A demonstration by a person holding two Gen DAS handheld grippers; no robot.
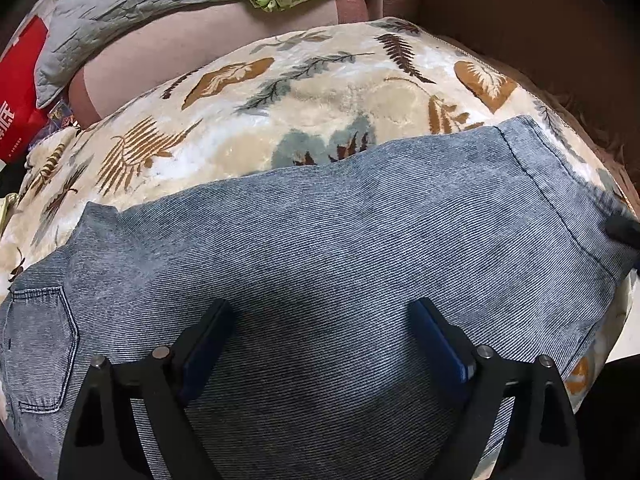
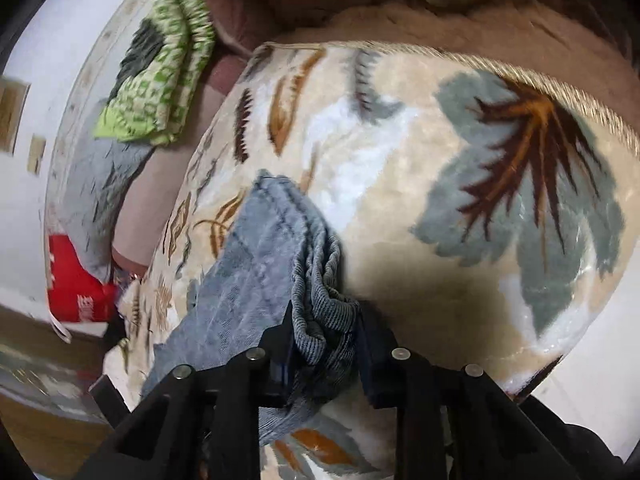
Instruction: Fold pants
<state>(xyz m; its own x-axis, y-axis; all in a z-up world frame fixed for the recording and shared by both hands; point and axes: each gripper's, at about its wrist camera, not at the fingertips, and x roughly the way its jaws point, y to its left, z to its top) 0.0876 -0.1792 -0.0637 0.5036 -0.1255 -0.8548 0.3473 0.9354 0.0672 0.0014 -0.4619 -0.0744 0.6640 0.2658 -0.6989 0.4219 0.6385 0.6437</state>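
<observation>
Soft indoor light, fisheye-warped edges, right view motion-blurred

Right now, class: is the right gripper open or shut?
Shut. In the right wrist view the right gripper has bunched denim of the pants pinched between its fingers, above the leaf-print blanket.

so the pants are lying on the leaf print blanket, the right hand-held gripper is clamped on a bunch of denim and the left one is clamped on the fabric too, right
Not quite: the left hand-held gripper is open, its fingers spread wide above the pants with nothing between them, as the left wrist view shows. The rest holds: the pants lie on the leaf print blanket, and the right hand-held gripper is clamped on a bunch of denim.
</observation>
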